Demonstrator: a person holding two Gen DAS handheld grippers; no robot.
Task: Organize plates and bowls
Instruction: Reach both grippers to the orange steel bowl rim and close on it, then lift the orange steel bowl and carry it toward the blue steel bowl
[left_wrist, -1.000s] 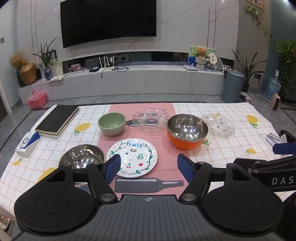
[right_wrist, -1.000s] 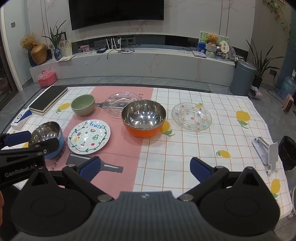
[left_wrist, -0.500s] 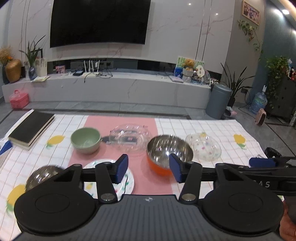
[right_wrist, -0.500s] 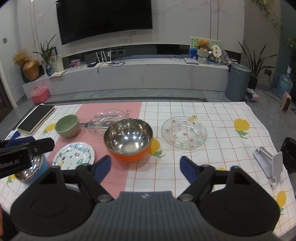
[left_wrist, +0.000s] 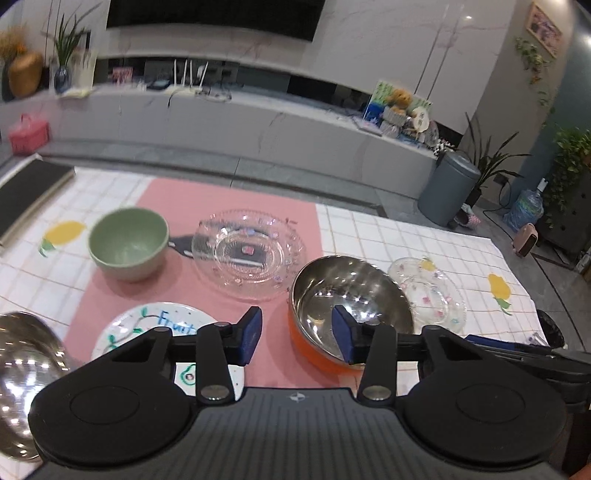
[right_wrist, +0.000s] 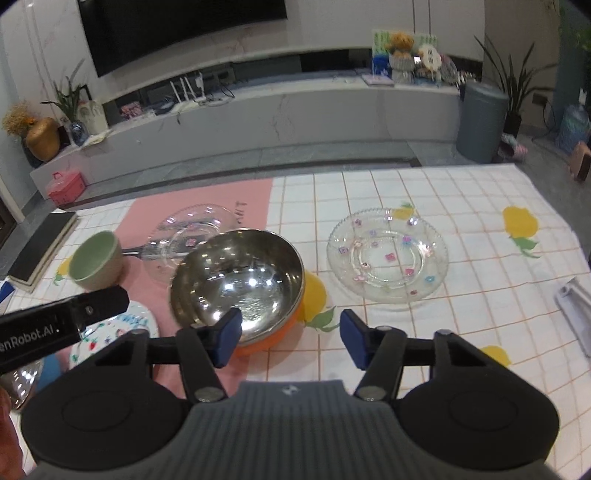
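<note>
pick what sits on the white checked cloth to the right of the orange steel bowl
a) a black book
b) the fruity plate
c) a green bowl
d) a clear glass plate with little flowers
d: the clear flowered glass plate lies right of the orange steel bowl; the rest are to its left.

Both wrist views look down and forward from close above the tabletop (left_wrist: 369, 236) toward the TV wall; the 2 share the orange steel bowl (left_wrist: 351, 295) and glass plates.
</note>
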